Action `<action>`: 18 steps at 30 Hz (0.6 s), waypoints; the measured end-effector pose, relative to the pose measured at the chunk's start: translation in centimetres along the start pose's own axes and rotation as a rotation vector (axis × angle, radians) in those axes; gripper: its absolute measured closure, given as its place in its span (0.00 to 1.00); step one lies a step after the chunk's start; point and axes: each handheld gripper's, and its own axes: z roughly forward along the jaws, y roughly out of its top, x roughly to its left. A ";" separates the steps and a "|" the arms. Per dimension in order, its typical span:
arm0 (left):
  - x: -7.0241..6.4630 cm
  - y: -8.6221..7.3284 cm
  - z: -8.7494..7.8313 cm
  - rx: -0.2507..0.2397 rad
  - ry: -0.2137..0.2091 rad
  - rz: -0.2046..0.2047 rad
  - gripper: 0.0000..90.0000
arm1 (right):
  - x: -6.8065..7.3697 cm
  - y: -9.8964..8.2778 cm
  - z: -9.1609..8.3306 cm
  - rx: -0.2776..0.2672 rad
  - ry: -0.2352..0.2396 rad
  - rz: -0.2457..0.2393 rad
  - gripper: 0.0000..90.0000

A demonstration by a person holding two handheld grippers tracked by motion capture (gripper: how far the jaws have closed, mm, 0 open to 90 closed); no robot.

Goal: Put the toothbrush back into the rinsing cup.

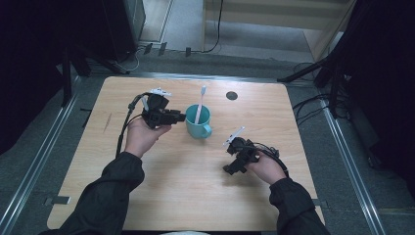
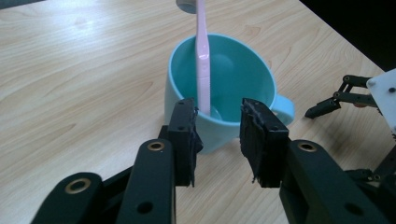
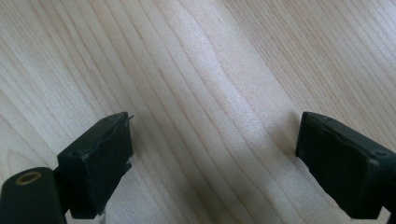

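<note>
Toothbrush (image 1: pixel 199 105) first: in the high view this pale pink plastic brush stands leaning inside a teal ceramic mug (image 1: pixel 197 122) just above the middle of the frame, its bristled head poking past the rim toward the top. It seems parked there so the mug keeps it upright and within reach. The left claw (image 1: pixel 180 117) sits just beside the mug's left wall, jaws parted with nothing between them, which reads as a grip let go. At lower right the right claw (image 1: pixel 228 169) rests low over the bare wood, well apart from the mug, apparently waiting. The light wooden tabletop (image 1: pixel 161 196) has rounded corners and a dark round hole (image 1: pixel 232 95) near its upper edge; grey carpet, metal rails, cables and black stands surround it.

From the left claw's view, the left claw (image 2: pixel 219 140) points at the mug (image 2: pixel 187 93), its pads about half open and short of the near wall, touching nothing. The toothbrush (image 2: pixel 203 60) slants up from the mug's bottom to the upper edge of the frame. The handle juts toward the right, where the other claw shows at the frame's edge.

From the right claw's view, the right claw (image 3: pixel 212 158) stands wide open over the plain wood grain, empty.
</note>
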 end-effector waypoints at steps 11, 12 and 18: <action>1.5 -3.0 -2.7 0.025 -0.003 -0.009 0.60 | 0.0 0.0 0.0 -0.002 -0.002 0.002 0.13; 1.6 -3.3 -3.0 0.020 -0.001 -0.011 0.59 | 0.0 0.1 0.0 -0.004 -0.004 0.006 0.15; 1.9 -4.6 -4.0 0.011 -0.001 -0.028 0.53 | -0.3 0.1 -0.1 -0.012 -0.010 0.024 0.15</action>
